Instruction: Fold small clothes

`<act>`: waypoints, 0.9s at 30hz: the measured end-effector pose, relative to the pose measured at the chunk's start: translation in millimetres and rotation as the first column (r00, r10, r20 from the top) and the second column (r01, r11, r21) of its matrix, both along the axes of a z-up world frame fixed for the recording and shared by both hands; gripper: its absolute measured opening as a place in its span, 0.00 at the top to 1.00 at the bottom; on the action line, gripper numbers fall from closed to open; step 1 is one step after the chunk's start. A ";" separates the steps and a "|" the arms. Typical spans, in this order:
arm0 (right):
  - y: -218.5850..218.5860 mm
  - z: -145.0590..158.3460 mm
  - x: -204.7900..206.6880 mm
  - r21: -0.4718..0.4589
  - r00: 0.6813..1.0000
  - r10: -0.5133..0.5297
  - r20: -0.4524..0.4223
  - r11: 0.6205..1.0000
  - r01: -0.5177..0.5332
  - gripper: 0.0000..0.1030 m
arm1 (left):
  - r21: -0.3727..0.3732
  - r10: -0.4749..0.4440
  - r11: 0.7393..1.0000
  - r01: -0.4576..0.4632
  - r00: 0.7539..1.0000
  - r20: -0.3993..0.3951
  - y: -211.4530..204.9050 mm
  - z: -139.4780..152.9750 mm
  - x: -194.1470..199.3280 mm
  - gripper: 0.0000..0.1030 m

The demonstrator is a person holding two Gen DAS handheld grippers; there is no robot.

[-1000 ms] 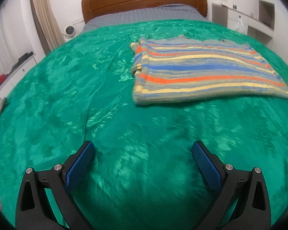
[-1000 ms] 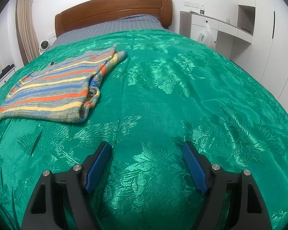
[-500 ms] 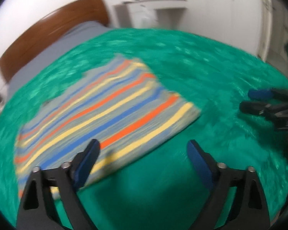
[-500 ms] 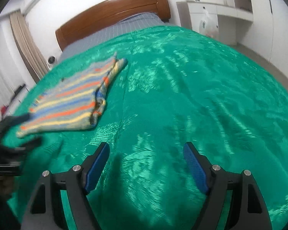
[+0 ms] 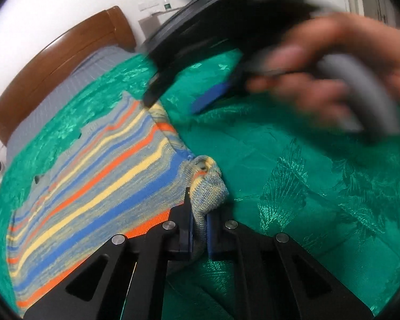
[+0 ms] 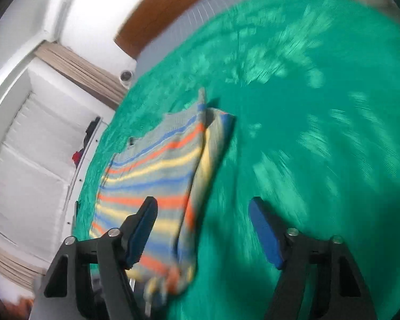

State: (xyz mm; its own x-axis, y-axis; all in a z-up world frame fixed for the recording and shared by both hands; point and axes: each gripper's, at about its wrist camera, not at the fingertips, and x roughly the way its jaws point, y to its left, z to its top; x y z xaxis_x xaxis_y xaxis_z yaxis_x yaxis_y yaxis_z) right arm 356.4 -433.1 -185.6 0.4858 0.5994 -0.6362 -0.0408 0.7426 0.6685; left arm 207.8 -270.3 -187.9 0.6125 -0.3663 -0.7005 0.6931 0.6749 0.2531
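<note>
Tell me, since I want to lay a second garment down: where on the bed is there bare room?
The green bedspread lies bare to the right of the striped sweater, and between it and the grey sheet by the headboard. It is crowded at the sweater's right edge, where the left gripper pinches a corner and the right gripper comes in.

no readable text, labels or numbers anywhere

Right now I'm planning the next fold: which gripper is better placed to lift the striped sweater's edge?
Left. The left gripper is already shut on the striped sweater at its corner; the right gripper is closing, pads not yet pressing cloth.
</note>
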 end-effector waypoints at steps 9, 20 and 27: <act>44.5 27.3 64.6 -0.015 1.000 0.019 0.025 1.000 -0.018 0.92 | -0.225 0.094 0.969 -0.102 0.994 -0.046 55.7 46.2 8.7 0.96; 204.0 96.8 98.1 -0.069 0.966 0.223 0.127 0.974 -0.216 0.92 | -0.425 0.405 0.774 -0.469 0.883 -0.237 242.7 74.7 19.7 0.96; 335.5 63.3 124.7 -0.102 0.935 0.344 0.087 0.937 -0.335 0.92 | -0.357 0.539 0.694 -0.625 0.780 -0.316 310.5 45.2 19.3 0.88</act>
State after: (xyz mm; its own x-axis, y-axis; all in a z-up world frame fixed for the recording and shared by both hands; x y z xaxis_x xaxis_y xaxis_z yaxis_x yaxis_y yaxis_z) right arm 481.1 -97.6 -122.4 0.3273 0.6862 -0.6496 -0.3645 0.7259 0.5832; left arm 227.1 40.3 -142.7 0.6878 -0.2577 -0.6786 0.1261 0.9631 -0.2379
